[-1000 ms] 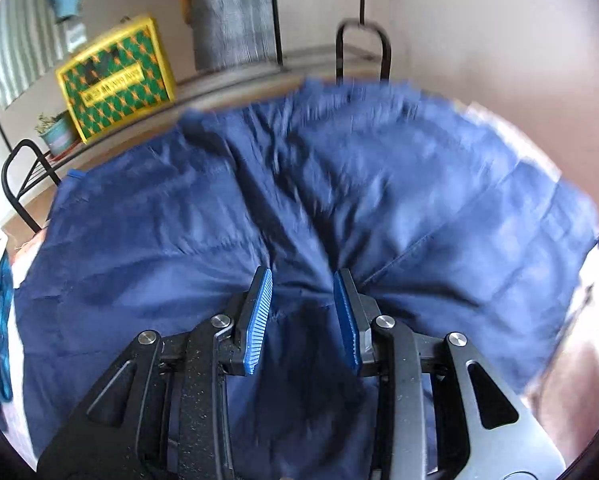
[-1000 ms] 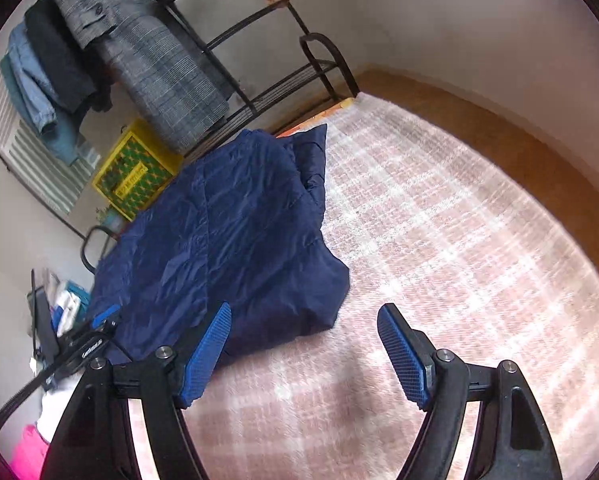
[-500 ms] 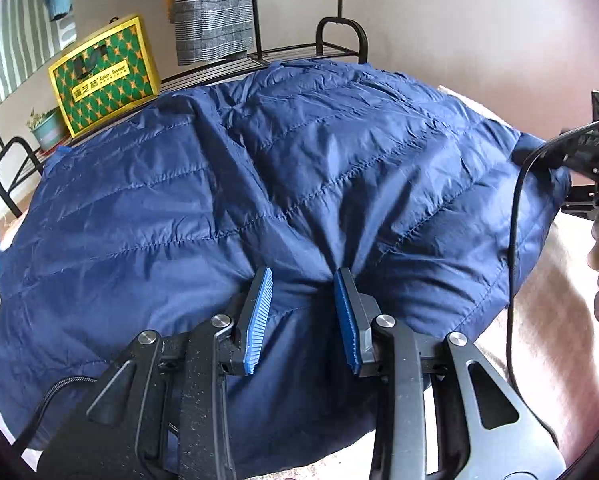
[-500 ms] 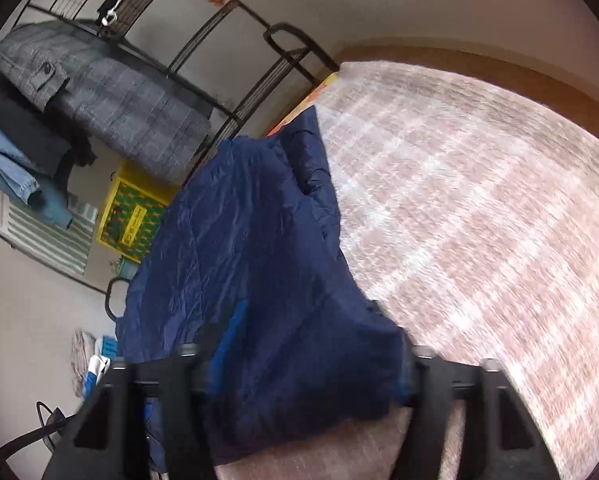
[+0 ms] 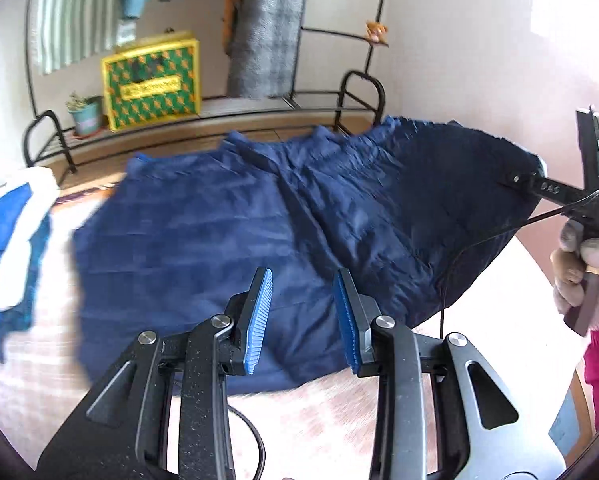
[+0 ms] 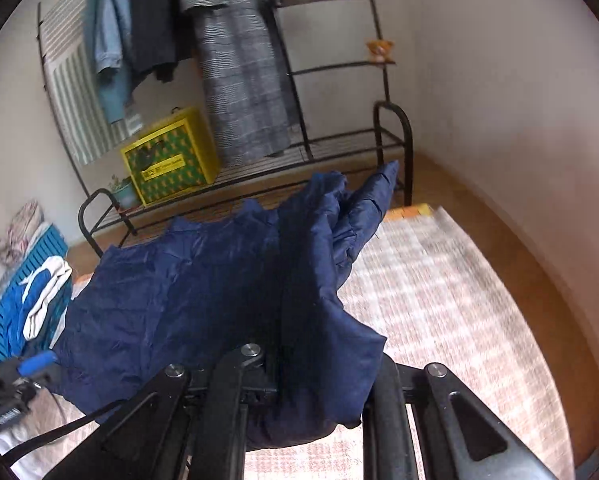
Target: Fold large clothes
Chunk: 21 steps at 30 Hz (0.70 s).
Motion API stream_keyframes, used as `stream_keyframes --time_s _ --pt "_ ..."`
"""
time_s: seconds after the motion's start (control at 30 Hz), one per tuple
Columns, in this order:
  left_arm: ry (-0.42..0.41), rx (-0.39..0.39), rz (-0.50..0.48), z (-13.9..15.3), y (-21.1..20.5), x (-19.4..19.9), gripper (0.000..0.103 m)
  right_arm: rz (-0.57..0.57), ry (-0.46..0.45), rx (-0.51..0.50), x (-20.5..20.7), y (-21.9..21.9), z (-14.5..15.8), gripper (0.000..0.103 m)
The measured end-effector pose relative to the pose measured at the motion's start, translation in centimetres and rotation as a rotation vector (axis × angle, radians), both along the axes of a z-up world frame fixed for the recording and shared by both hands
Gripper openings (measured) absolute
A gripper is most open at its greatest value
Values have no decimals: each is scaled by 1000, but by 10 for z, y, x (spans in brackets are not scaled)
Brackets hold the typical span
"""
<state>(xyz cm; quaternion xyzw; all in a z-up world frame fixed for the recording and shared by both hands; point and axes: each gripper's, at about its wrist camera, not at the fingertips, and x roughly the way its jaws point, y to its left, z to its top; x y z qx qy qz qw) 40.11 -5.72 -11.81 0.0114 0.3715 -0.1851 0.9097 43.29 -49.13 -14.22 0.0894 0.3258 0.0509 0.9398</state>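
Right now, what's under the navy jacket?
The pink checked rug shows around the navy jacket. The jacket hides whatever lies beneath its middle, and the right gripper's jaws.

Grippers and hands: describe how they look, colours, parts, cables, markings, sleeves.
The left gripper has black angular linkage arms with silver pivot bolts and two ribbed blue finger pads. A black cable runs beneath it. The right gripper, seen from the left wrist camera, is a black bar with pale lettering too blurred to read and a thin black cable. The right hand wears a pale glove with a magenta sleeve.
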Motion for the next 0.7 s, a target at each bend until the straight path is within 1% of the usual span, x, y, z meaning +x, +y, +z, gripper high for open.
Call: stream_keyframes --time_s 0.1,0.2,0.3,0.37,0.43,0.5,0.6,0.67,0.7 --pt "-11 -18 59 16 38 -15 33 23 -22 -23 -1 13 14 11" --pt "-26 -52 144 22 78 -28 33 46 -42 -54 -3 29 24 11" --pt "-35 -121 246 21 119 -37 33 88 -70 -103 -5 55 40 11" --pt "-15 -143 308 17 142 -35 33 121 -84 -126 -8 72 48 11" --pt "6 -169 344 16 161 -33 33 150 -95 -141 -8 90 55 11" --pt "-15 -178 382 20 178 -34 33 179 -111 -169 -10 113 60 11" --pt "-35 -191 412 25 194 -33 33 242 -134 -230 -13 157 66 11" --pt "-55 -176 435 28 205 -34 33 292 -145 -277 -12 193 65 11" --pt "-69 -151 451 29 209 -35 33 317 -146 -293 -11 210 63 11"
